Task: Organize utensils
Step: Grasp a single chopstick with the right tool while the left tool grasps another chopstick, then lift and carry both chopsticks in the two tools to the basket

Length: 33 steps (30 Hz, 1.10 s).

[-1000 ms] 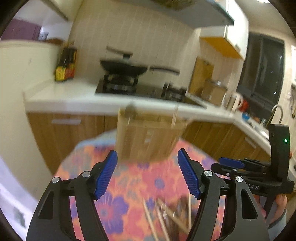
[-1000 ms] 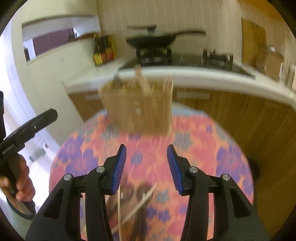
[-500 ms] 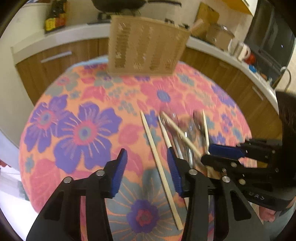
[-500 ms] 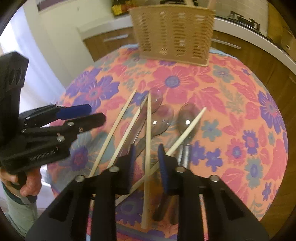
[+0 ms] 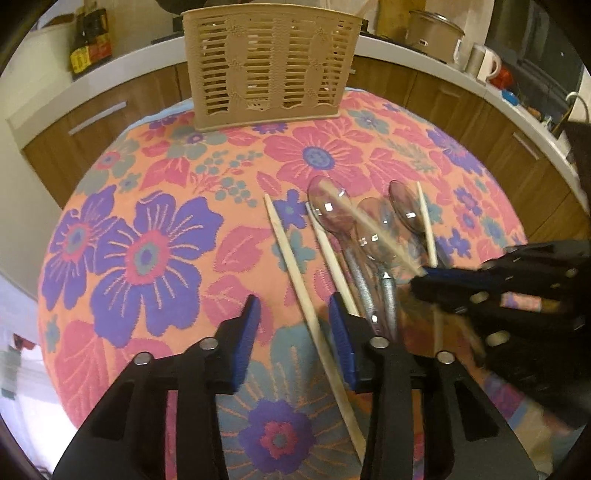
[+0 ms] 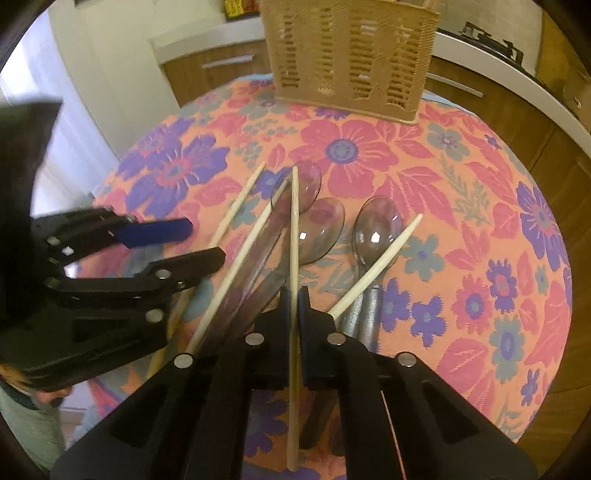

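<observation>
Several pale wooden chopsticks and three clear plastic spoons [image 6: 375, 236] lie on the floral tablecloth [image 5: 147, 254]. My right gripper [image 6: 294, 295] is shut on one chopstick [image 6: 294, 221]; it also shows in the left wrist view [image 5: 424, 273]. My left gripper [image 5: 295, 310] is open, its jaws on either side of the leftmost chopstick [image 5: 291, 266]; it shows at the left in the right wrist view [image 6: 199, 240]. A tan slotted utensil basket [image 5: 269, 66] stands at the table's far edge [image 6: 351, 55].
The round table's edge drops off on all sides. A kitchen counter [image 5: 424, 59] with wooden cabinets runs behind, holding a pot [image 5: 432, 29], a kettle [image 5: 485, 64] and sauce bottles [image 5: 88, 37].
Both grippers dropped from facing the counter to low over the utensils. My right gripper narrowed and shut on a chopstick. My left gripper closed partway around the leftmost chopstick.
</observation>
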Each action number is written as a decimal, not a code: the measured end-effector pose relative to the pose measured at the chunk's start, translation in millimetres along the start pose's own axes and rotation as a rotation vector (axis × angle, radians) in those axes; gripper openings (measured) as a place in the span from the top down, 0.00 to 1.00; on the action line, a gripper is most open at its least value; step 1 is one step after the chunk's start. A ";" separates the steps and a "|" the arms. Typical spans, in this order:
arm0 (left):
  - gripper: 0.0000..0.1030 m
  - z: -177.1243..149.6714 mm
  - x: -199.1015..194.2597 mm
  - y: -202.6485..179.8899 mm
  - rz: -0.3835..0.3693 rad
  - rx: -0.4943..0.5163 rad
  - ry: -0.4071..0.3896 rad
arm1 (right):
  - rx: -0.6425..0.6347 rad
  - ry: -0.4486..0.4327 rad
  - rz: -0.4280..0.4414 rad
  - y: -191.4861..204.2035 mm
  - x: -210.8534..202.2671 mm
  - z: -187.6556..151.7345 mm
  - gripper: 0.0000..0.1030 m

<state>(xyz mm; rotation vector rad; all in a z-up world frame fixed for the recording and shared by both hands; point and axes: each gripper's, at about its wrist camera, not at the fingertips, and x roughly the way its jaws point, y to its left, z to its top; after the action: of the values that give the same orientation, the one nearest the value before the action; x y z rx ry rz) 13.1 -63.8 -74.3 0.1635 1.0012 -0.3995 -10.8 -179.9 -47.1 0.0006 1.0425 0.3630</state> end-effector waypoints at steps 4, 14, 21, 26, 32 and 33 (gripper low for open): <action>0.68 -0.1 -1.6 6.4 -0.029 -0.035 -0.008 | 0.048 -0.058 -0.003 -18.8 -22.0 2.2 0.98; 0.74 2.6 5.8 -15.1 0.098 0.083 0.009 | 0.177 0.009 -0.115 -81.7 -15.0 -8.6 0.97; 0.96 1.3 2.3 -11.5 0.075 0.057 -0.010 | 0.195 0.050 -0.108 -93.4 -6.9 -15.4 0.97; 0.96 -3.6 -5.8 12.6 0.043 -0.016 -0.013 | 0.213 0.079 -0.089 -97.3 -8.9 -19.0 0.97; 0.95 -8.1 -8.2 24.1 -0.053 -0.036 0.013 | 0.234 0.123 -0.036 -105.6 -11.1 -20.0 0.95; 0.95 -8.7 -8.7 22.4 -0.067 -0.028 0.015 | 0.243 0.132 -0.016 -108.2 -10.4 -17.7 0.91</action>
<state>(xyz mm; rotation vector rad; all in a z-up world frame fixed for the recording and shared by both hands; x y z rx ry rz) 11.1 -38.4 -72.7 0.1080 1.0287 -0.4461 1.3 -287.7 -65.9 0.1875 1.2120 0.2220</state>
